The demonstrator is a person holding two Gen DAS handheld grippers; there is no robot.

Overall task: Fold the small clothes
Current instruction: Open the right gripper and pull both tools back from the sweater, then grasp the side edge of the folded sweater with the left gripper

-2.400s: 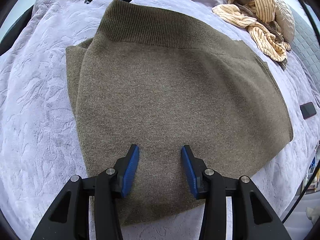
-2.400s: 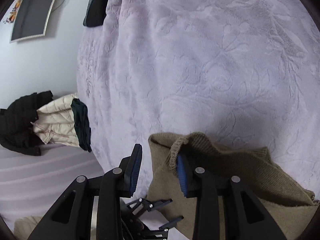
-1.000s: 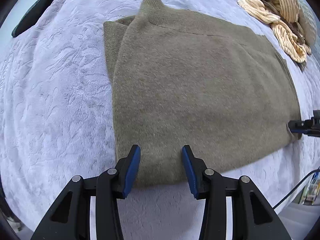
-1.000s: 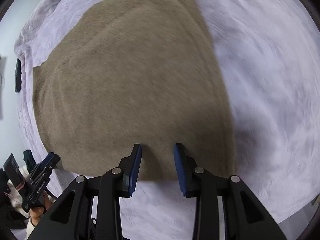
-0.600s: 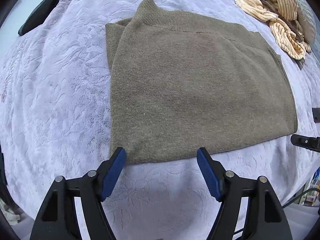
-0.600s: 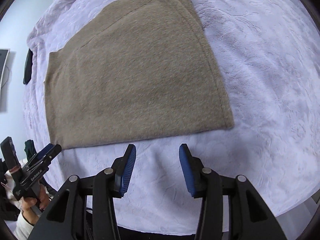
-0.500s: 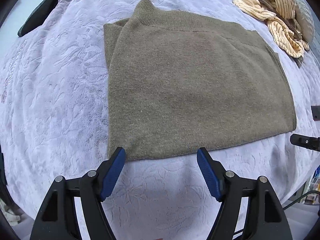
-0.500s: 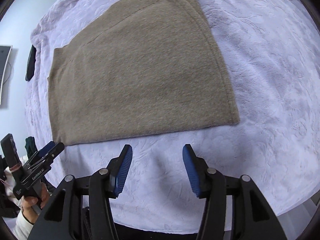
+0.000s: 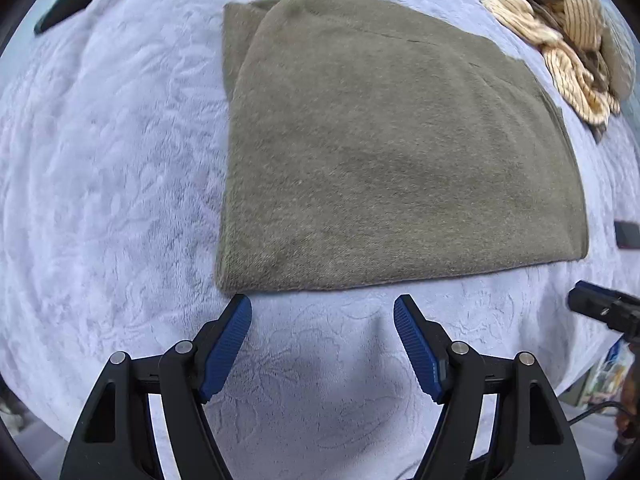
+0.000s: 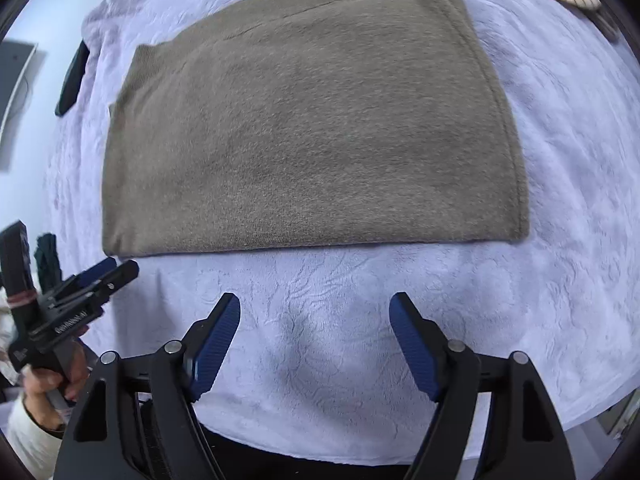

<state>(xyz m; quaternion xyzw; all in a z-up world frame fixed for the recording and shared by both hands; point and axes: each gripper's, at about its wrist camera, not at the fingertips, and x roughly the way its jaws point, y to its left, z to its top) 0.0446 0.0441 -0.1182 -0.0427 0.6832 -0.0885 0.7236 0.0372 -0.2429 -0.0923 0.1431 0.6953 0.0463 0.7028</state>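
An olive-brown knit sweater [image 9: 392, 152] lies folded flat on the pale lilac blanket [image 9: 104, 168], its ribbed collar at the far side. My left gripper [image 9: 322, 308] hovers open just short of the sweater's near edge, nothing between its blue pads. The same sweater [image 10: 312, 128] fills the upper half of the right wrist view. My right gripper [image 10: 314, 308] hangs over bare blanket [image 10: 560, 160] below the sweater's near edge; its jaws are opening and hold nothing. The left gripper [image 10: 104, 274] also shows at the left edge there, held by a hand [image 10: 48, 384].
A heap of cream striped clothes [image 9: 568, 36] lies at the far right of the bed. A dark flat object [image 9: 72, 0] rests at the blanket's far left edge, and a small dark device [image 9: 627, 234] at the right. The bed's near edge runs right below both grippers.
Both grippers let go of the sweater's near edge, opened wide and drew back toward the bed's near edge. The sweater now lies flat and still.
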